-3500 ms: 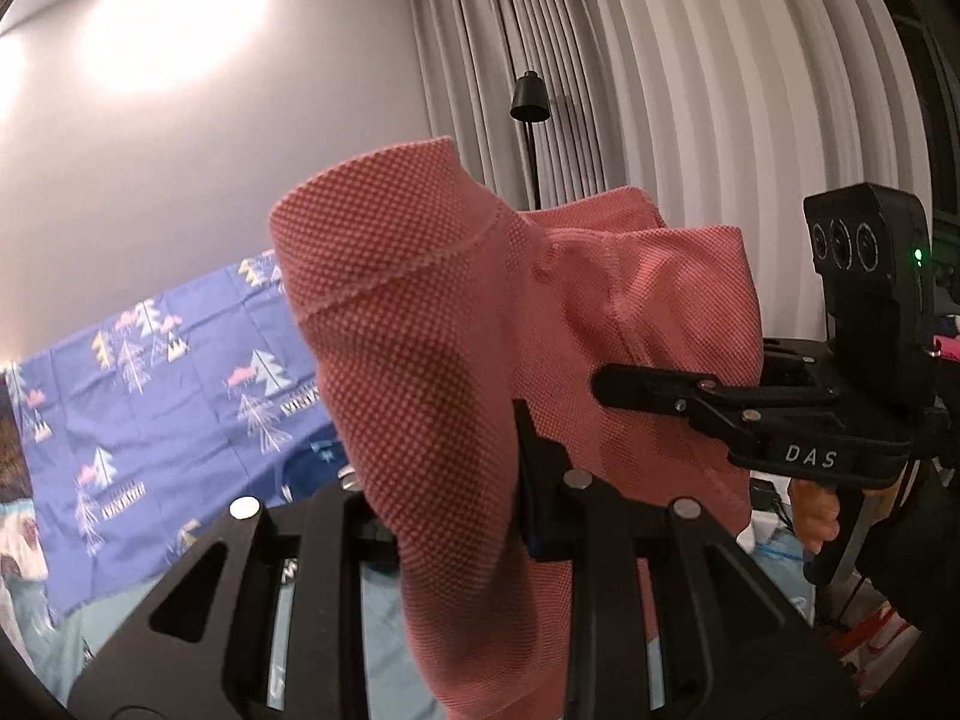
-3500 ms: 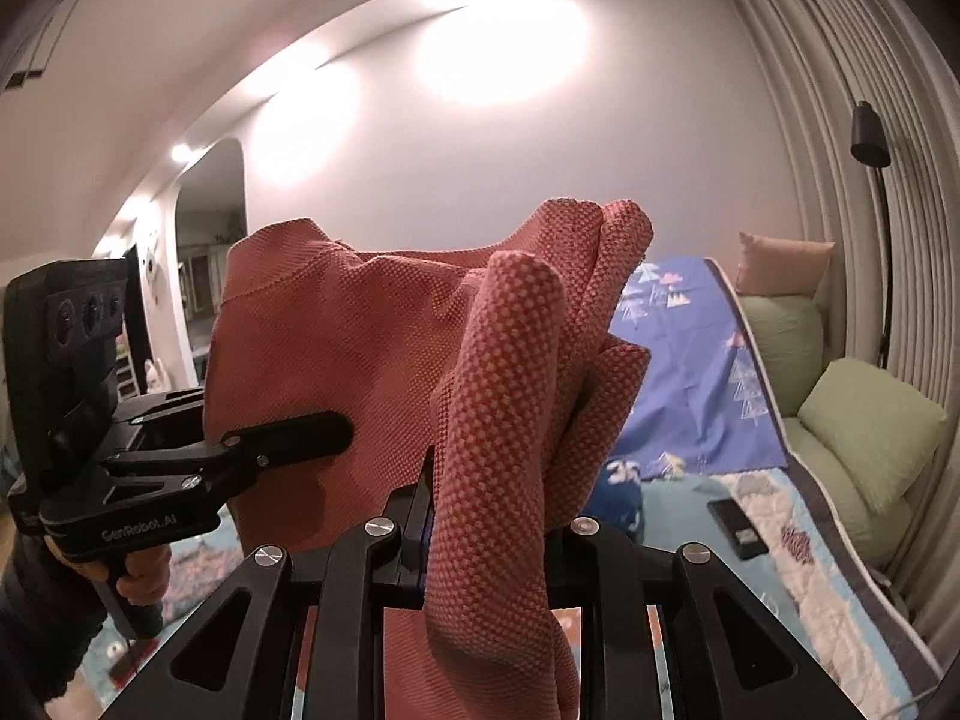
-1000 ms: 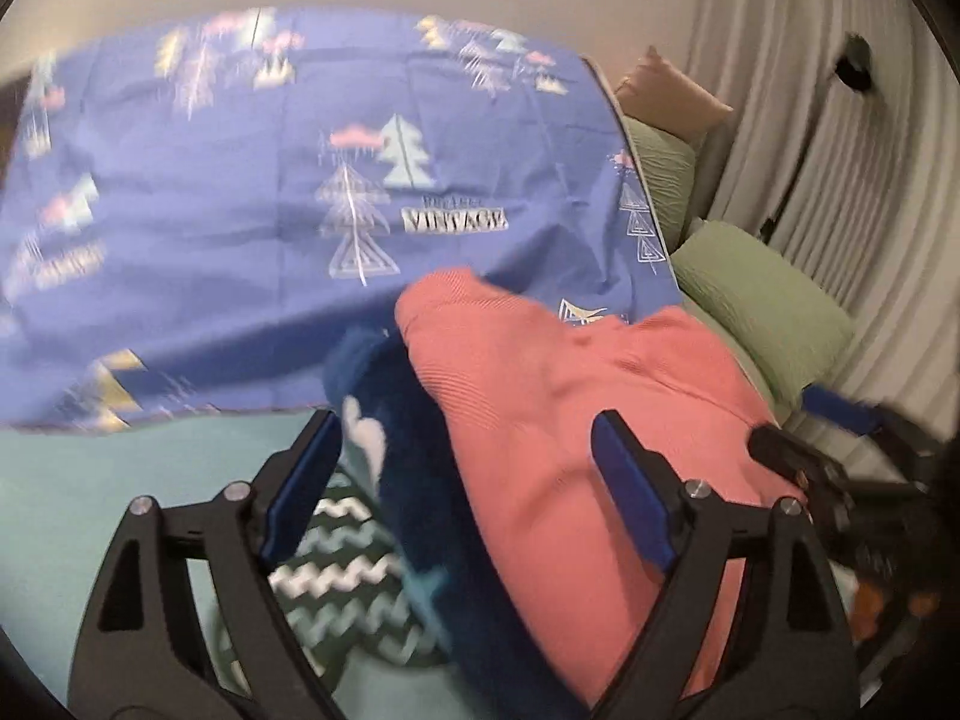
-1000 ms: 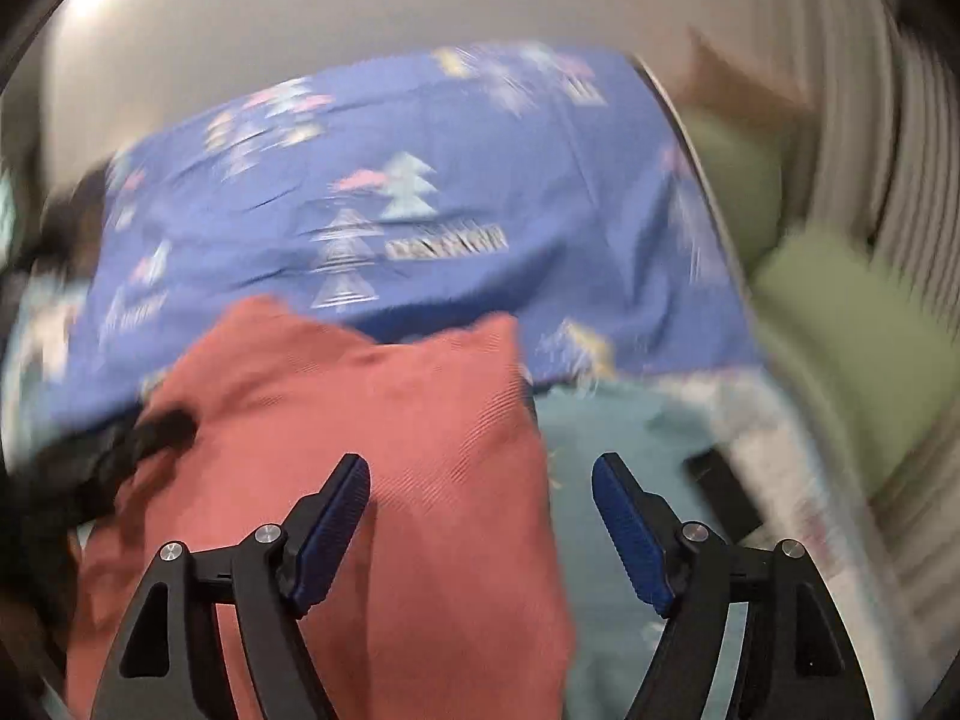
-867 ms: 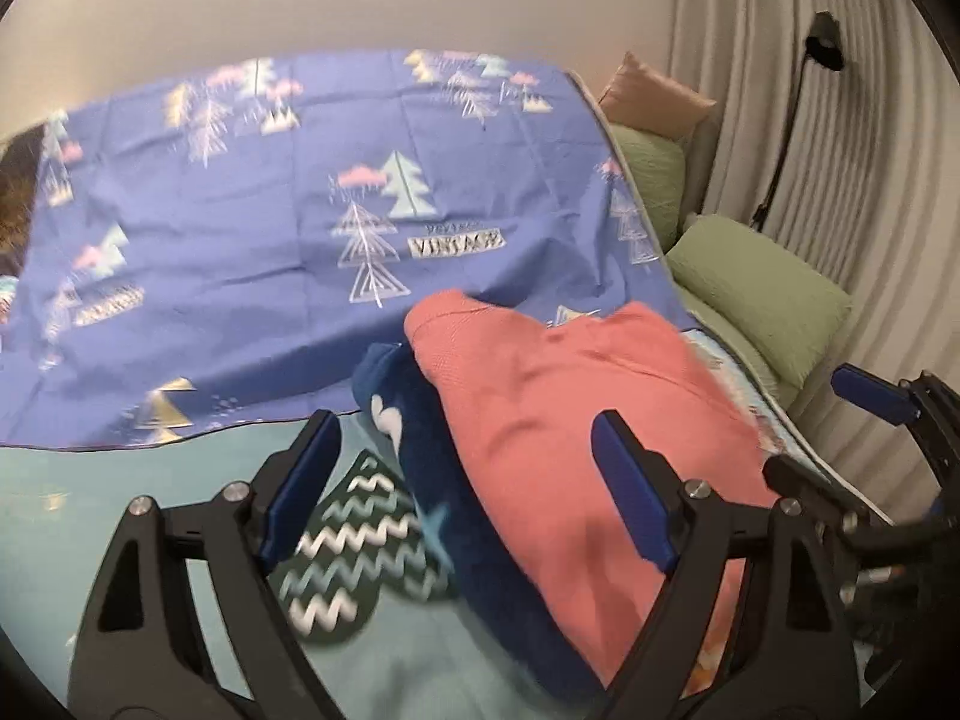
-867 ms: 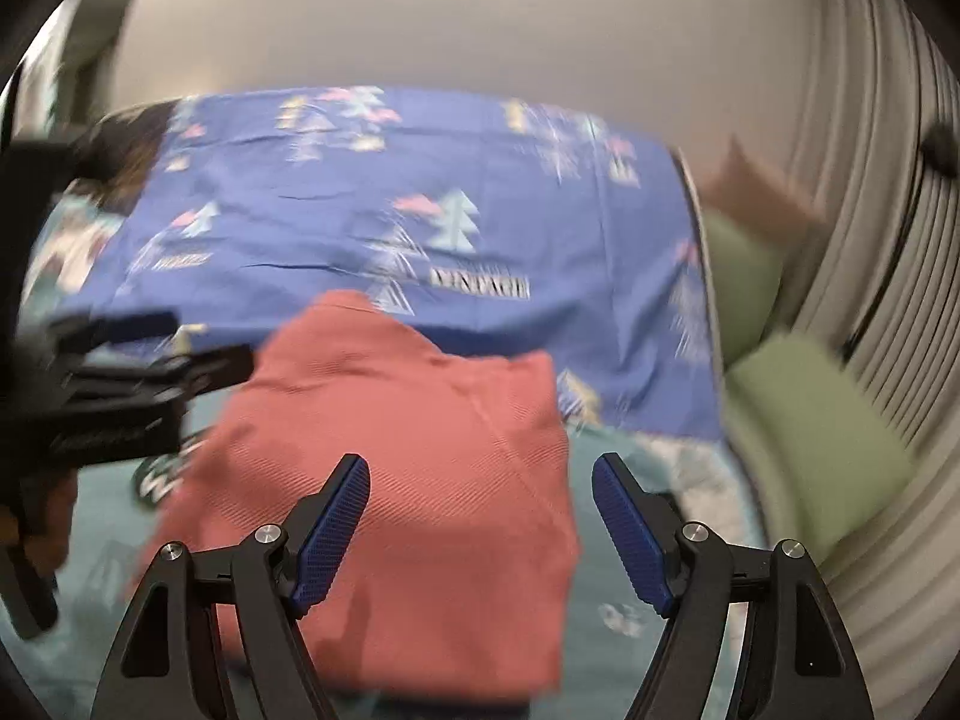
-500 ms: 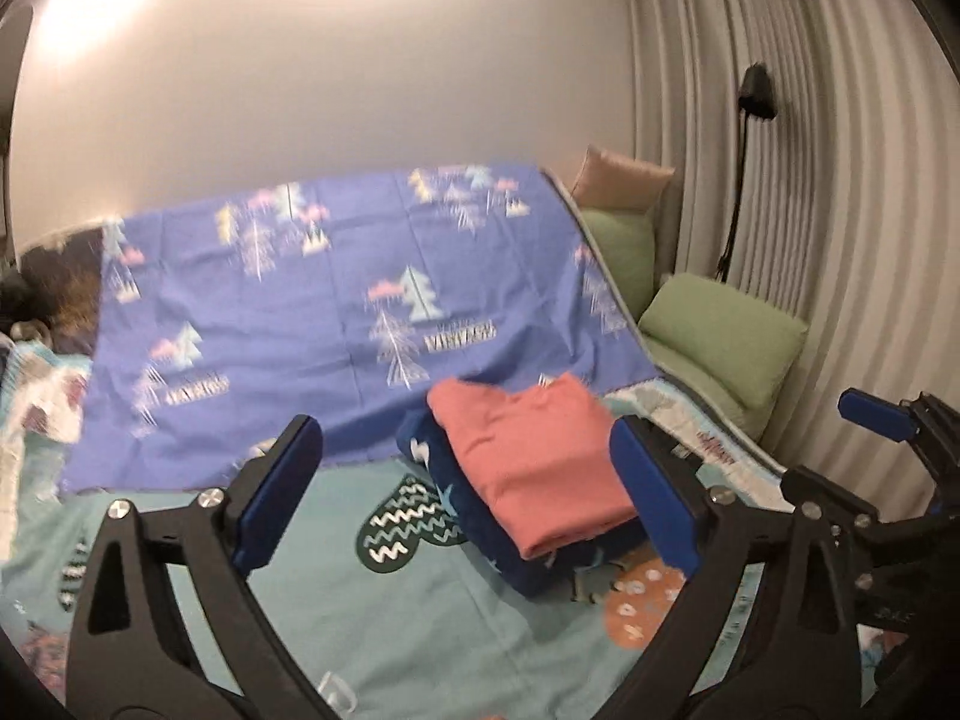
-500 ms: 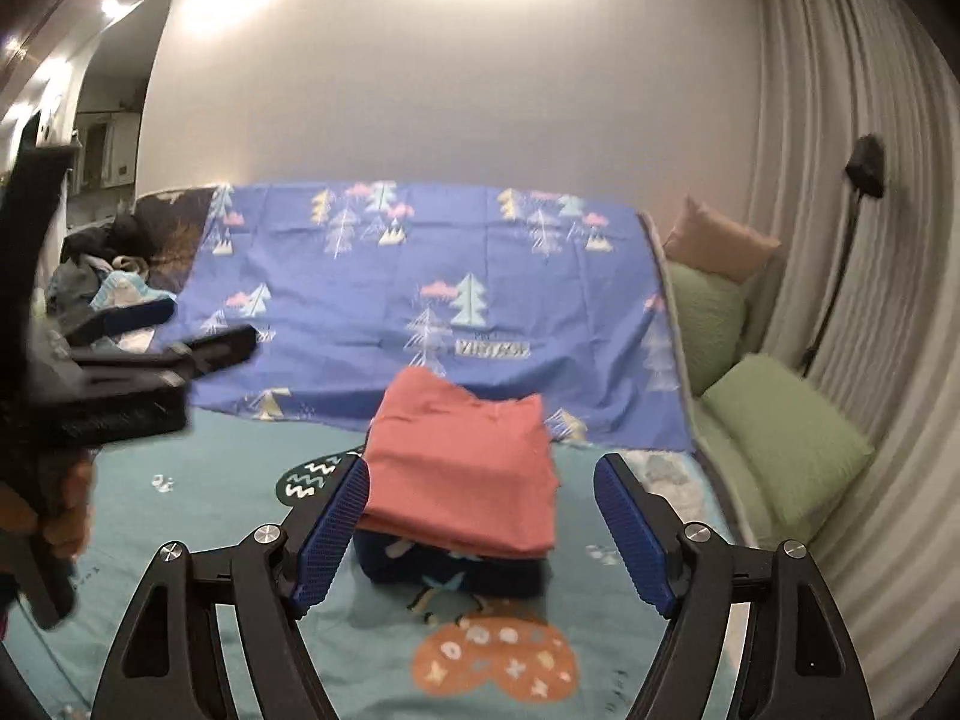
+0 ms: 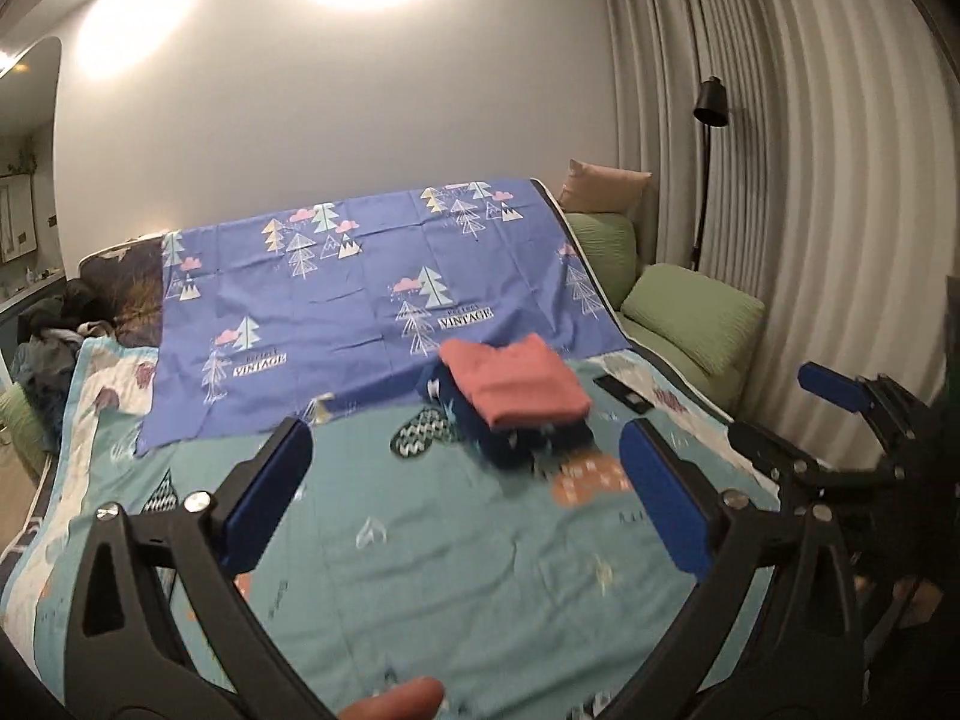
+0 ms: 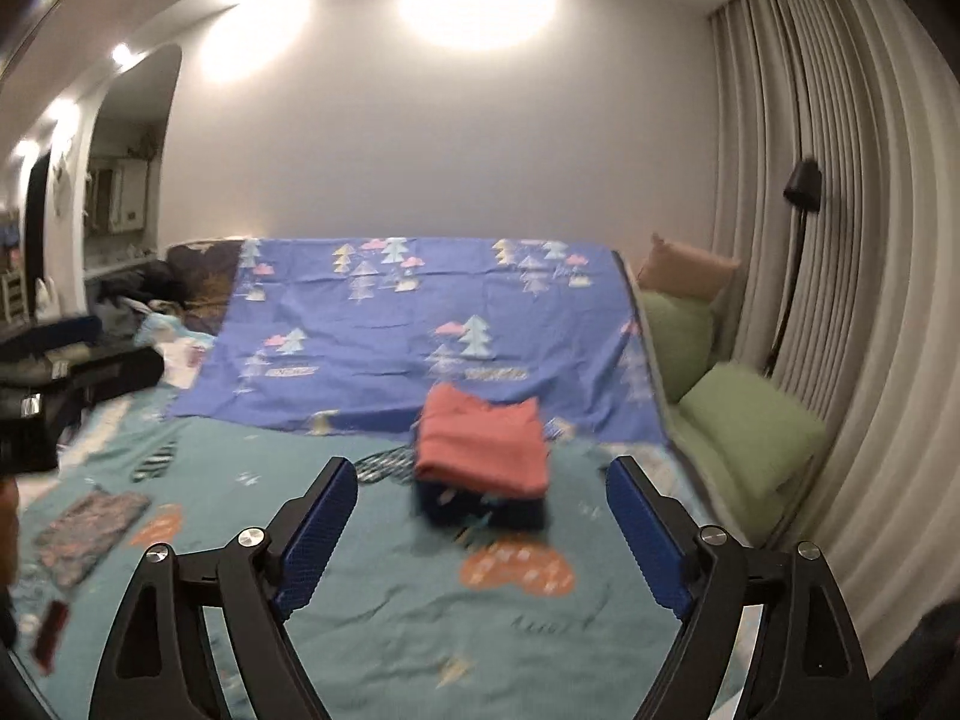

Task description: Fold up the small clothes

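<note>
On the bed (image 10: 372, 588), folded red top (image 10: 483, 447) tops navy garment (image 10: 480, 510).

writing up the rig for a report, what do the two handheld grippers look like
Both are the same build: the left gripper and the right gripper have matte black frames with triangular cut-outs and silver screw heads. The fingers are angular black arms lined on the inside with ribbed blue pads. No cables show. A bare fingertip shows at the left view's bottom edge; no sleeve shows clearly.
</note>
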The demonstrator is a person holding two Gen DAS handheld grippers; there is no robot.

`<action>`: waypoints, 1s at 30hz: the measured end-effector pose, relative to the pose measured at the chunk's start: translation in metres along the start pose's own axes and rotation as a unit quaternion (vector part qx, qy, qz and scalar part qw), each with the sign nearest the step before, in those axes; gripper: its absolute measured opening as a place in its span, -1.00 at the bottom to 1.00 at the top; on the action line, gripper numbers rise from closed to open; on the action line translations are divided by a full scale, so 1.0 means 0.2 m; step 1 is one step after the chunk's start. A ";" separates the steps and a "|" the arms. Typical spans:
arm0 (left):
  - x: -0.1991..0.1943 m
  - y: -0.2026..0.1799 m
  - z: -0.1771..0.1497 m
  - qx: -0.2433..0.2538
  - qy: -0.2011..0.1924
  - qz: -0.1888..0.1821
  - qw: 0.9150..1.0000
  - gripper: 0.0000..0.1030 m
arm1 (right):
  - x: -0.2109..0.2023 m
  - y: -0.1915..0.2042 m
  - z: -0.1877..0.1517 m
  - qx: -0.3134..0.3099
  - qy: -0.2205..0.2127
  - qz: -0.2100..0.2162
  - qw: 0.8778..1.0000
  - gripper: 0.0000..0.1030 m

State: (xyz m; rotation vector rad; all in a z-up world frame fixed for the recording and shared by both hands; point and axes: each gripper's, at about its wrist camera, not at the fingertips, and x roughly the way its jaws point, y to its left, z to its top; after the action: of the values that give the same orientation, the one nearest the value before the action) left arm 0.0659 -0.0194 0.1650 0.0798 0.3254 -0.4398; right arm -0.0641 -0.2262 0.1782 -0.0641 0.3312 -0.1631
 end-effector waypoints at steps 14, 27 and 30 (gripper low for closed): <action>-0.19 -0.02 -0.61 -0.029 0.006 0.045 0.999 0.98 | -0.25 0.20 -0.54 0.020 0.048 0.003 0.999 0.83; 0.01 -0.01 -0.85 -0.048 0.084 0.051 0.994 0.98 | -0.12 0.21 -0.71 0.032 0.085 -0.001 0.996 0.83; 0.03 -0.02 -0.86 -0.045 0.085 0.052 0.994 0.98 | -0.09 0.21 -0.71 0.032 0.087 -0.008 0.996 0.83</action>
State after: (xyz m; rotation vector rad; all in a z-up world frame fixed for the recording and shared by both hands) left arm 0.0185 -0.0011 0.0009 0.0462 0.5059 -0.3146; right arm -0.1218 -0.1868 0.0461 0.0113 0.4992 -0.1963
